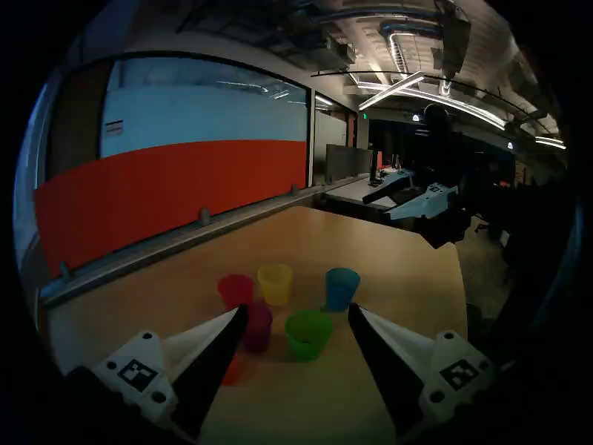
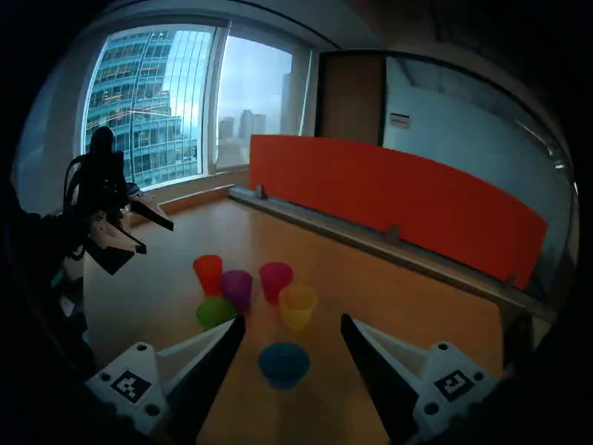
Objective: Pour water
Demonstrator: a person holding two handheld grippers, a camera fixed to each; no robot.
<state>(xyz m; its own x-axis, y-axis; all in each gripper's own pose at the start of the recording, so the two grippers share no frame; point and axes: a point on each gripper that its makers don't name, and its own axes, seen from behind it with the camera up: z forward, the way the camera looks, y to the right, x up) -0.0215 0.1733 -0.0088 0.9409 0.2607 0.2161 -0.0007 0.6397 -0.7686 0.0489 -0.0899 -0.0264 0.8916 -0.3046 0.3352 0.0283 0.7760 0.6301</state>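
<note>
Clerk: Wooden table (image 1: 385, 252), dim office room. First entry?

Checker: Six plastic cups, upright, clustered on the table. Directly ahead of the left claw (image 1: 296, 307), nearest its fingertips: green cup (image 1: 308, 334). Just beside one fingertip: purple cup (image 1: 258, 326). Half hidden behind that same finger: orange cup (image 1: 231, 368). Farther out: red cup (image 1: 236, 289), yellow cup (image 1: 275, 283), blue cup (image 1: 342, 288).

Clerk: Same lot from the right claw (image 2: 293, 317)?

Checker: Nearest, between its fingers, is the blue cup. The yellow cup is just past the tips and the rest are beyond.

Clerk: Contents?

Checker: No water made out in any cup. The interiors are too dim to be certain.

Clerk: Claws?

Checker: Both have fingers spread apart, grip nothing and touch no cup.

Clerk: Step in hand?

Checker: By my judgement, the approach, with no grasp made yet. The next move calls for choosing a source cup, closing on its wall without knocking its close neighbours, then lifting and tilting it over a receiver.

Clerk: Surroundings?

Checker: An orange partition (image 1: 170, 185) runs along the table's far side. A window (image 2: 148, 104) stands well beyond the right claw.
</note>
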